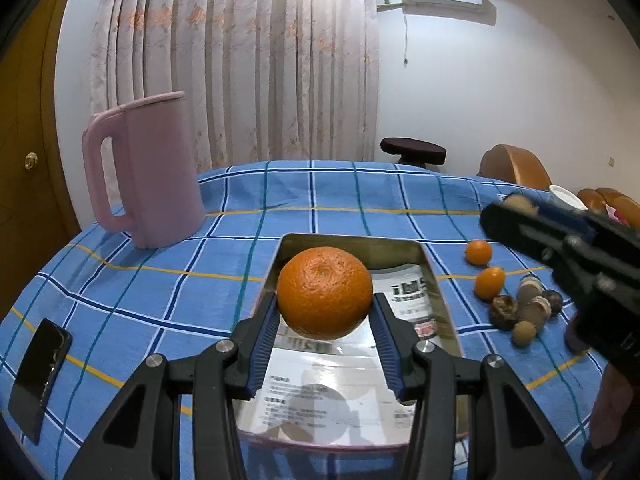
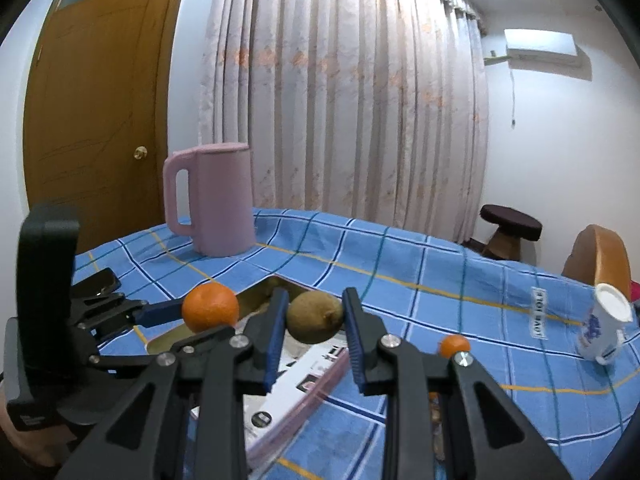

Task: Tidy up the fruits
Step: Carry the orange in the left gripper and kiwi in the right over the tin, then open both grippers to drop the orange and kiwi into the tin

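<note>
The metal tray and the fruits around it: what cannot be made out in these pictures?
- Metal tray: in the left wrist view, the left gripper and its orange cover the near floor.
- Printed text in the tray: too small.
- Brown fruits: kind unclear; the right gripper partly covers them.

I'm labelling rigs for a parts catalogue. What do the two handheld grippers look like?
Both match: the left gripper and right gripper have black plastic linkage arms with triangular cutouts, silver round pivot screws, and ribbed blue pads on two parallel fingers. The left's handle is a black block. No cables or sleeves show.
</note>
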### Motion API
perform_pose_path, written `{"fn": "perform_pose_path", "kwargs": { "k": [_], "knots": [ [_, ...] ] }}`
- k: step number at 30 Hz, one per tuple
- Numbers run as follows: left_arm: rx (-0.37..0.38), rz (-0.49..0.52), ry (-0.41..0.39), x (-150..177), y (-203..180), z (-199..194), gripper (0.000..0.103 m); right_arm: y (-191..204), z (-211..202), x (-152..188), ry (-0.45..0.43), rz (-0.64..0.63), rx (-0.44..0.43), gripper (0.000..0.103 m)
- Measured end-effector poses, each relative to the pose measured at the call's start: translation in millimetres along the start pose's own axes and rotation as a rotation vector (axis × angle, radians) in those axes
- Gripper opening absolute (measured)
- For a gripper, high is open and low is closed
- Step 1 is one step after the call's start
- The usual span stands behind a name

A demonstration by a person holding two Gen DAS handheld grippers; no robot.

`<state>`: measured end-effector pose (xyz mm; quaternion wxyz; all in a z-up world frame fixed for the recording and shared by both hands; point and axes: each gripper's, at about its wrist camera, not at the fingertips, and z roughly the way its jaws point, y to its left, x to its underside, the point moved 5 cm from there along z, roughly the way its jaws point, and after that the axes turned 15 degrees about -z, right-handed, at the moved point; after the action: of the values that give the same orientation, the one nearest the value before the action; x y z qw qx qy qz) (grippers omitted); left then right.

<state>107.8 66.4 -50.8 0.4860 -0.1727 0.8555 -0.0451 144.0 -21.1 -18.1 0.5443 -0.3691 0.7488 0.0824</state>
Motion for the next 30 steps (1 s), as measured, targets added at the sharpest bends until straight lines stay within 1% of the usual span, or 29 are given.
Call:
{"fn": "perform_pose_path", "kwargs": {
  "k": [6, 11, 23, 30],
  "knots": [
    [-0.013, 0.005, 0.023, -5.9, 7.1, 10.3, 0.048, 6.3, 31.1, 13.6, 0.058, 0.011, -0.028, 0.031],
    [-0.021, 0.012, 0.046, -6.4, 9.8, 17.4, 0.048, 8.8, 47.4, 22.5, 0.095, 0.026, -0.054, 0.031],
    [-0.042, 0.024, 0.108, 3.9, 14.5, 32.4, 0.048, 17.0, 65.9, 38.1, 0.156, 0.017, -0.082, 0.031],
    [-0.053, 0.025, 0.136, 8.6, 18.3, 39.5, 0.048, 20.1, 71.2, 40.2, 0.181, 0.018, -0.104, 0.031]
  ]
}}
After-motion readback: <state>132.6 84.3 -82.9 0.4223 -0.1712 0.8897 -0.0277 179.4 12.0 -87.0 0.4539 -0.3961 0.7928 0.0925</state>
